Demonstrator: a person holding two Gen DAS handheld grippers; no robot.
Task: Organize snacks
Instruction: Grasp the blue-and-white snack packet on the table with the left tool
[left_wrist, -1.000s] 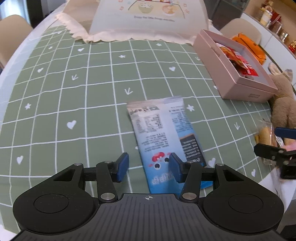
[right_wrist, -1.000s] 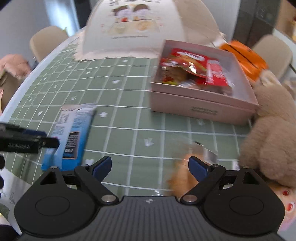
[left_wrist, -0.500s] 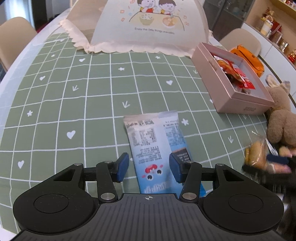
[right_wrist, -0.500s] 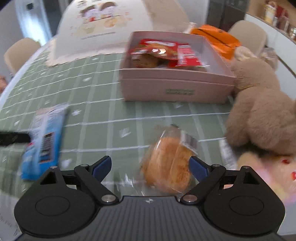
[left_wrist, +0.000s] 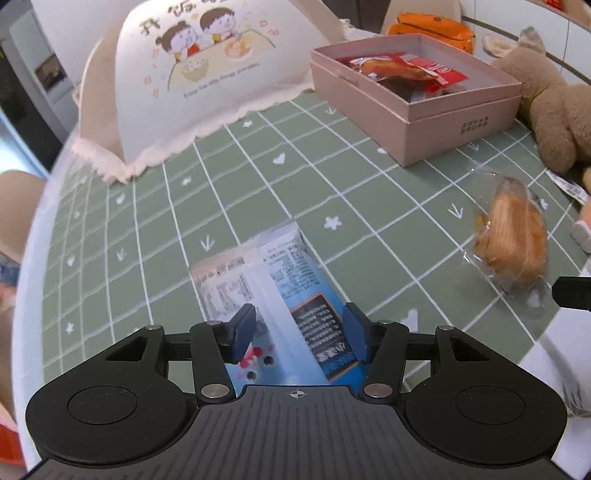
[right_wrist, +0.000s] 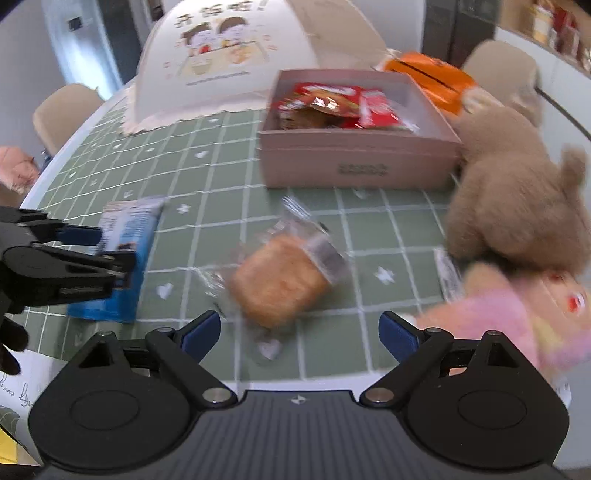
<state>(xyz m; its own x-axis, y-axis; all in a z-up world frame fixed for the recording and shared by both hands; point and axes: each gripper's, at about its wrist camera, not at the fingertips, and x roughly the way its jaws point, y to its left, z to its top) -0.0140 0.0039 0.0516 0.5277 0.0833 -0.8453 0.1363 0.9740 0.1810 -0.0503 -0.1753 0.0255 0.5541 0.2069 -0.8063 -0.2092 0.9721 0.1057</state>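
Observation:
A blue and white snack packet (left_wrist: 273, 291) lies flat on the green checked tablecloth (left_wrist: 332, 184). My left gripper (left_wrist: 300, 332) is open with its jaws on either side of the packet's near end, just above it. The packet also shows in the right wrist view (right_wrist: 122, 258). A wrapped bread bun (right_wrist: 280, 277) in clear film lies in front of my right gripper (right_wrist: 300, 334), which is open and empty. The bun also shows in the left wrist view (left_wrist: 513, 236). A pink box (left_wrist: 417, 110) holding red snack packets (left_wrist: 406, 70) stands further back.
A white mesh food cover (left_wrist: 207, 85) stands at the back left. A brown plush toy (right_wrist: 517, 199) sits right of the box and a pink plush toy (right_wrist: 517, 317) lies near the right gripper. An orange bag (right_wrist: 428, 77) lies behind the box.
My left gripper has turned right and come lower over the blue packet. My right gripper has swung so the bun sits centred before its open jaws.

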